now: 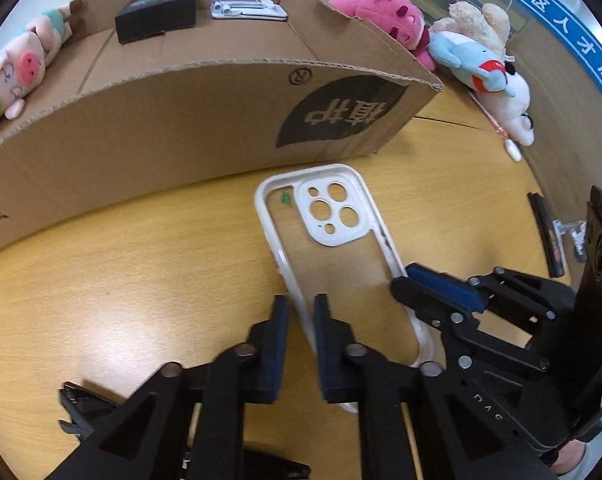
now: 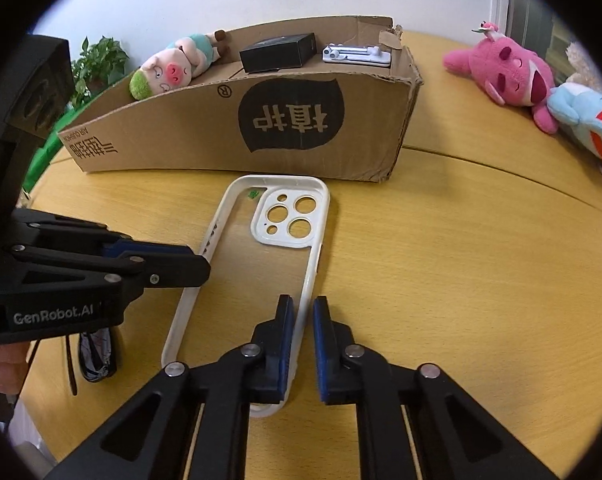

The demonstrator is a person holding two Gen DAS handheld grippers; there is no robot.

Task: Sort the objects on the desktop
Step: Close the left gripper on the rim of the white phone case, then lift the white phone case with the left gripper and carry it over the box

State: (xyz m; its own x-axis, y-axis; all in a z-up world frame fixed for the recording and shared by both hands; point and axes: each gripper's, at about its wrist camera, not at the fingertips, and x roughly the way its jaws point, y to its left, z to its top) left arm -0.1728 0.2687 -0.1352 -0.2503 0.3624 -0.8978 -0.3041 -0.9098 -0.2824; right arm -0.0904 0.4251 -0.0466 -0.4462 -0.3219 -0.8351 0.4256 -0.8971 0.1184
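Around: cardboard box [image 2: 241, 120] sits on the bench [image 2: 441, 260] right behind the phone case [image 2: 261, 264]; inside it there's a pig plush [image 2: 173, 66], a black box [image 2: 279, 54] and a white folding stand [image 2: 357, 55].
Off to the side: pink plush [image 2: 509, 76], a light blue plush [image 2: 589, 120] and a cream plush [image 1: 477, 24], all on the bench right of the cardboard box.
Other bits: black binder clip [image 1: 85, 408] near the left tongs, dark flat thing [image 1: 547, 236] at the far right edge, can't tell what it is.
In the way: nothing sits between the case and the cardboard box, just bare wood.
Writing: "GenRobot.AI" on the left tongs body; big black badge with Chinese characters printed upside down on the box front, plus an ® mark and "AIR CUSHION".
Phone case: white frame, clear back, white camera block with round cutouts, tiny green sticker by the top corner; lying flat, camera end toward the box.
Left tongs [image 1: 301, 312]: slightly parted, straddling the case's left long rim, small gaps either side.
Right tongs [image 2: 303, 312]: same deal on the right long rim, narrow gap, whether the pads are actually pinching it I can't tell.
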